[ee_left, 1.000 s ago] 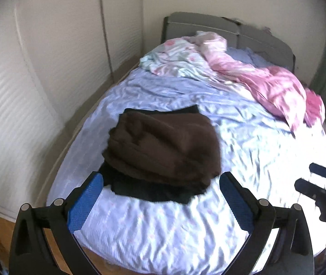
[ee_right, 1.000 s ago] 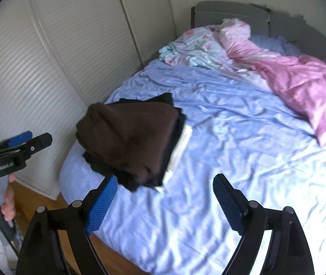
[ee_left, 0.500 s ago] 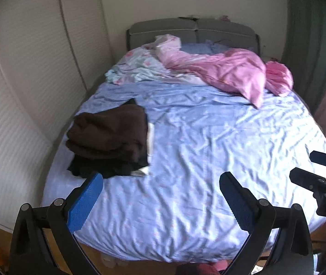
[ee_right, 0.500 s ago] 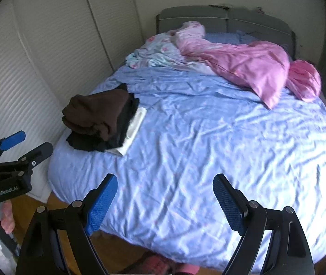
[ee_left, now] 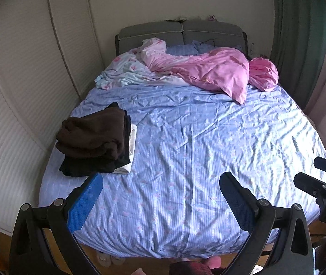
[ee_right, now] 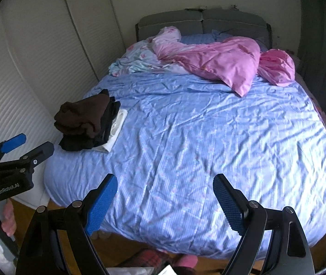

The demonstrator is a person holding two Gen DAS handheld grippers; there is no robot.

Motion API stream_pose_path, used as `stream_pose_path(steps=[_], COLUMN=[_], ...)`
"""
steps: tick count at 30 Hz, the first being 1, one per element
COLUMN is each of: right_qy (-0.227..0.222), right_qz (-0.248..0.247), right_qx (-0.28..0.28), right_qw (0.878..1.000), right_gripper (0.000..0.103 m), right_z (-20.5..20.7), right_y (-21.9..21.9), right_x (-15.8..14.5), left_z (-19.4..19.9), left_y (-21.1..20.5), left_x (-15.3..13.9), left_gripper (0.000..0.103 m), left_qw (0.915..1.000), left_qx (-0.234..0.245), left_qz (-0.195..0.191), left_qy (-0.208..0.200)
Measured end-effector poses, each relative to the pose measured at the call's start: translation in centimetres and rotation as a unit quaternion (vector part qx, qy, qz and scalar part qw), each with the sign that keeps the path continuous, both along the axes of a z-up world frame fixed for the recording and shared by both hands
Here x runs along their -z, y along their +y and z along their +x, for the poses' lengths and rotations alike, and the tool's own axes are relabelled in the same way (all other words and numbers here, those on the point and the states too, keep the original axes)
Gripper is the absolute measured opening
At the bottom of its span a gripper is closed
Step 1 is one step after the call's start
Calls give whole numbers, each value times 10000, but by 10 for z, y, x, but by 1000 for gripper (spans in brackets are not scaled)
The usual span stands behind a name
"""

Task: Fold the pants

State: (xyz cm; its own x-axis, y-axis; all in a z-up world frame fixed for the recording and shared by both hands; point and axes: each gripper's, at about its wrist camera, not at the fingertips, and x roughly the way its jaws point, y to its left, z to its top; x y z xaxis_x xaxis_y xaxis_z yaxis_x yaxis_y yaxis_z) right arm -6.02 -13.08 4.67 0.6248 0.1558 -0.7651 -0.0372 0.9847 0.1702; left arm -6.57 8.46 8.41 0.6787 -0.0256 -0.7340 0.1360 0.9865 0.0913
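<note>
A stack of folded clothes lies on the left side of the blue bed: brown pants (ee_left: 94, 133) (ee_right: 82, 116) on top, black garments (ee_left: 87, 167) under them, a white piece (ee_left: 132, 144) at the bottom. My left gripper (ee_left: 160, 197) is open and empty, held above the foot of the bed, well back from the stack. My right gripper (ee_right: 165, 197) is open and empty too, also back from the bed's foot. Each gripper shows in the other's view: the right one (ee_left: 316, 178), the left one (ee_right: 25, 146).
The blue bedsheet (ee_left: 197, 149) covers the bed. A pink duvet (ee_left: 208, 71) and a light floral blanket (ee_left: 126, 73) lie crumpled by the grey headboard (ee_left: 181, 32). White closet doors (ee_left: 25, 80) run along the left. A green curtain (ee_left: 300, 34) hangs at right. Wooden floor lies below.
Both grippers have pulled back and away from the folded stack, which now sits farther off at the left. Both stay open and empty.
</note>
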Motion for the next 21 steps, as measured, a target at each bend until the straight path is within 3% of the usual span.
stream_pose_path(steps=[21], right_qy=[-55], right_qz=[30], right_qx=[176], right_qw=[9998], right_gripper=[86], right_z=[-14], right_y=[-17], right_x=[-3], left_z=[-6], left_y=[-13], left_x=[-2], left_gripper=[103], left_qw=[9999], left_qx=[100], left_qz=[-104], left_qy=[14])
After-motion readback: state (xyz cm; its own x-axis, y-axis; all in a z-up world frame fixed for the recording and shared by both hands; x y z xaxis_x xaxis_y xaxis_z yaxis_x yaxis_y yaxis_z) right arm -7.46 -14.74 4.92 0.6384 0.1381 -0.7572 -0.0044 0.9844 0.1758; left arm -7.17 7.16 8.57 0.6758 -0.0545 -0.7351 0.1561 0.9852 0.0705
